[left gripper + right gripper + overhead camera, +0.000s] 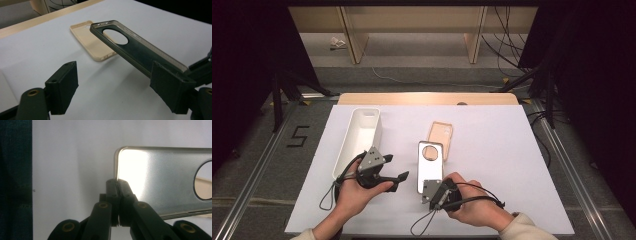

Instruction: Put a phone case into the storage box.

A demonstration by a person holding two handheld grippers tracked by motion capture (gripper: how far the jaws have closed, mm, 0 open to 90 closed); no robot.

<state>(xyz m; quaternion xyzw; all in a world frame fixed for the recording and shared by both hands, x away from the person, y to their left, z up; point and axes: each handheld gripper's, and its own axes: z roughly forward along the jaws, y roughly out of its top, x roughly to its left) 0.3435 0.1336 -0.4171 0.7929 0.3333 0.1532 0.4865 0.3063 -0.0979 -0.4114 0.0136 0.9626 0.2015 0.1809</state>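
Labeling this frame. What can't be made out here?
- Right claw grip: its closed jaws cover the silver case edge, so the wall between them is hidden in the right gripper view.
- Silver case: far end cut off by the picture's right edge in that view.
- Bin: near end hidden behind the left claw in the high view.

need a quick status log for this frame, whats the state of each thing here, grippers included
silver phone case: lifted off the table, tilted, clamped by its near edge
right gripper: shut on the silver phone case's edge
left gripper: open, nothing pressed between its jaws
beige phone case: lying flat on the table, open side up, untouched
white bin: upright on the table, looks empty
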